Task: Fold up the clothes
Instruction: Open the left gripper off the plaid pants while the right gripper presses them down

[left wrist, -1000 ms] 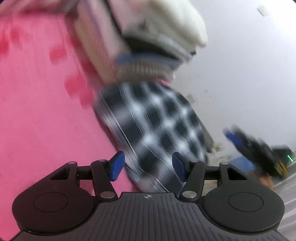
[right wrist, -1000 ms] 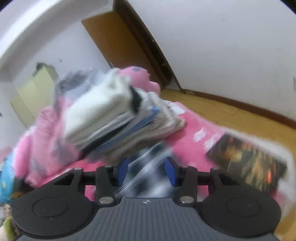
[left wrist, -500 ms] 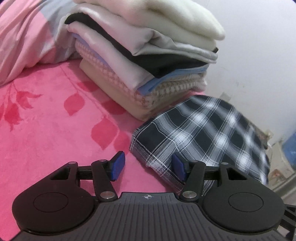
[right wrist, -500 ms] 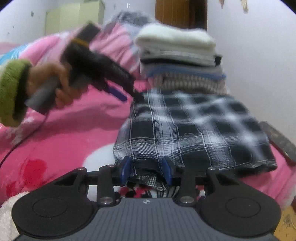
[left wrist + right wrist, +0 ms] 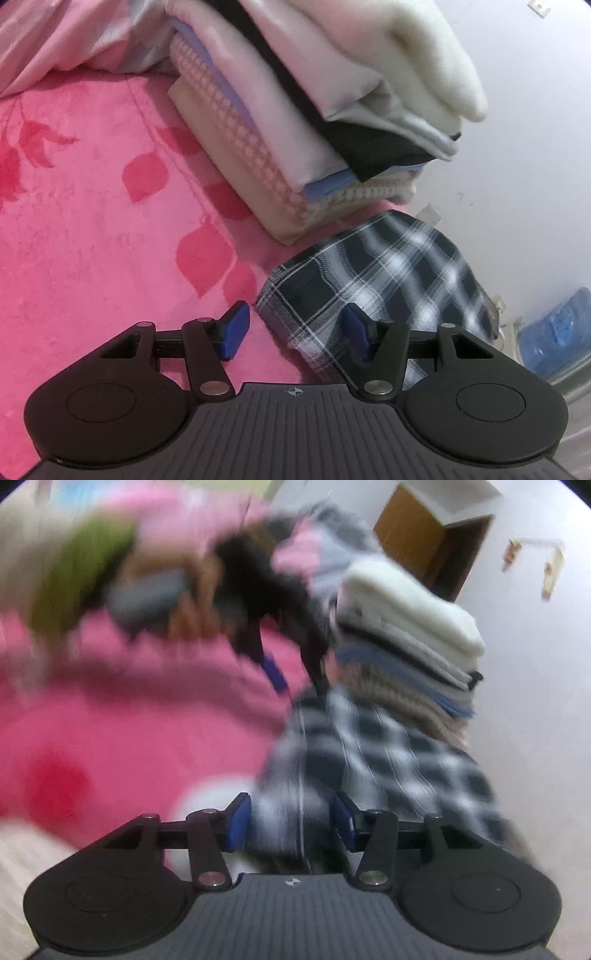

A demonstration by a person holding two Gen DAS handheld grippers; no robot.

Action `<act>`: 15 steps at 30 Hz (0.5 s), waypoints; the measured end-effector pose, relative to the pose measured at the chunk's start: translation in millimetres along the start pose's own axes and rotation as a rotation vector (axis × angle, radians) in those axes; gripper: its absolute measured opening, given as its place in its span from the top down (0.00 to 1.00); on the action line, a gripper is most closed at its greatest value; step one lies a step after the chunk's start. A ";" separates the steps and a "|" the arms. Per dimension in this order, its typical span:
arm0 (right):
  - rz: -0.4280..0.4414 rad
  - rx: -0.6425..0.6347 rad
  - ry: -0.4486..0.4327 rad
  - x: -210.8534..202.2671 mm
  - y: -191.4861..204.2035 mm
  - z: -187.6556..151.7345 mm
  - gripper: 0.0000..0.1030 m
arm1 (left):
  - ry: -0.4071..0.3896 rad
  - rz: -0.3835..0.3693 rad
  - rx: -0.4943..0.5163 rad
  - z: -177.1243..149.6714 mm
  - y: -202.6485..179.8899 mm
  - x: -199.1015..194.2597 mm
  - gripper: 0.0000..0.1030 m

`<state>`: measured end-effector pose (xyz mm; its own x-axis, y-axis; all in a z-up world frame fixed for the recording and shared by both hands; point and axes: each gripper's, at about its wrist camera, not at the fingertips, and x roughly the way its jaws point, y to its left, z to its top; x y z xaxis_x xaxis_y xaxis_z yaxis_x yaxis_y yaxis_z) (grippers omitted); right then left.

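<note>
Right gripper (image 5: 291, 821) jaws parted around blurred plaid garment (image 5: 373, 753).

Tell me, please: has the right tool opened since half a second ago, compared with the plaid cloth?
Yes. The right tool was pinched on the near edge of the plaid cloth; now its blue pads stand wider apart around that edge.

right gripper (image 5: 291, 821) fingers spread since 0.5 s | released plaid garment (image 5: 373, 749)
</note>
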<state>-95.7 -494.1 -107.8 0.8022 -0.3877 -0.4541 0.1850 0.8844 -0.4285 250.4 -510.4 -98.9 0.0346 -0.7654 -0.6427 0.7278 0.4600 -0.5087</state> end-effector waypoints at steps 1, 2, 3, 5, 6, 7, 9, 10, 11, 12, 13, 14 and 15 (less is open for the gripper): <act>-0.018 -0.032 0.018 4.4 4.9 -1.5 0.88 | 0.001 -0.008 -0.011 0.6 1.5 1.9 0.50; -0.043 -0.035 0.001 1.4 2.3 1.2 0.89 | 0.003 -0.017 -0.022 1.2 3.0 3.8 0.52; -0.075 -0.074 -0.012 -2.9 1.5 5.4 0.89 | 0.003 -0.024 -0.031 2.0 4.3 5.4 0.53; -0.140 -0.189 -0.036 -11.3 3.8 11.2 0.89 | -0.001 -0.031 -0.038 4.7 5.0 6.7 0.55; -0.171 -0.263 -0.050 -15.4 6.9 12.4 0.89 | -0.004 -0.033 -0.038 6.0 5.2 6.8 0.55; -0.181 -0.326 -0.054 -17.3 10.1 10.7 0.89 | -0.007 -0.034 -0.035 6.8 5.6 6.8 0.55; -0.166 -0.436 -0.041 -14.4 23.4 -1.1 0.89 | -0.009 -0.033 -0.029 6.7 6.6 7.8 0.55; -0.152 -0.494 -0.027 -11.1 31.0 -9.4 0.89 | -0.006 -0.035 -0.030 6.3 7.5 9.0 0.56; -0.136 -0.535 -0.010 -6.5 38.1 -19.7 0.89 | -0.004 -0.037 -0.030 5.7 8.8 10.0 0.56; -0.133 -0.561 -0.002 -2.7 43.7 -27.6 0.89 | -0.001 -0.039 -0.030 5.0 10.0 11.0 0.56; -0.140 -0.545 -0.010 -3.5 44.2 -27.8 0.89 | 0.000 -0.041 -0.031 4.8 11.1 11.2 0.56; -0.148 -0.523 -0.019 -5.0 43.9 -26.8 0.87 | -0.001 -0.043 -0.034 5.6 11.7 9.8 0.55; -0.156 -0.501 -0.029 -6.5 43.6 -25.8 0.84 | -0.003 -0.044 -0.036 6.4 12.3 8.3 0.55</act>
<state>-107.5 -459.7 -143.7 0.8034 -0.4916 -0.3360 0.0154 0.5812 -0.8136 264.0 -514.0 -106.8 0.0046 -0.7866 -0.6175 0.7035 0.4414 -0.5570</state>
